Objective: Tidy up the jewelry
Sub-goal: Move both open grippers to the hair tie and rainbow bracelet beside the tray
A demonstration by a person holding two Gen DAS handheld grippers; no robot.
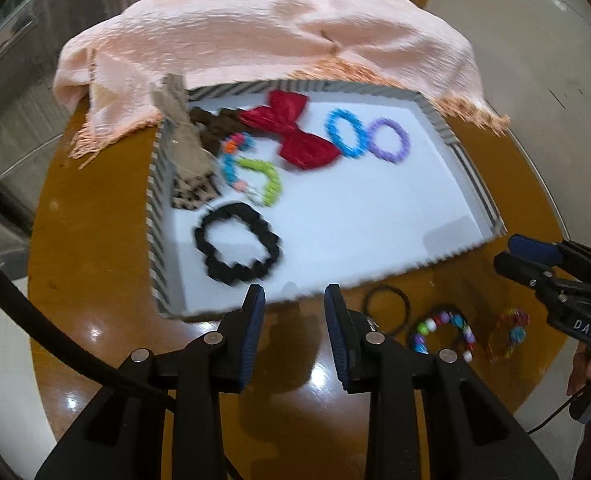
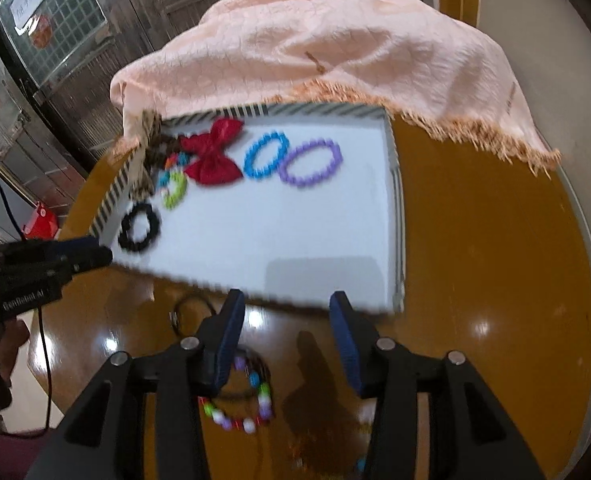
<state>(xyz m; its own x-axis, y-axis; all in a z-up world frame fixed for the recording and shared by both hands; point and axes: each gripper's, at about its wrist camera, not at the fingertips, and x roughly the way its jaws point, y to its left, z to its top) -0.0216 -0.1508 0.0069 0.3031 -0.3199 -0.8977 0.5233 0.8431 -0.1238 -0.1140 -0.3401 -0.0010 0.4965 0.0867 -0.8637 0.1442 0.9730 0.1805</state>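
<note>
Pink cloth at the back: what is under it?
The pink cloth drapes over the tray's far rim and the table's back part. What makes it bulge up cannot be seen.

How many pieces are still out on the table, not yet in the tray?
3, all just in front of the tray: a thin black hair tie, a multicoloured bead bracelet, and a smaller red-orange bracelet furthest right. The grippers might hide more.
</note>
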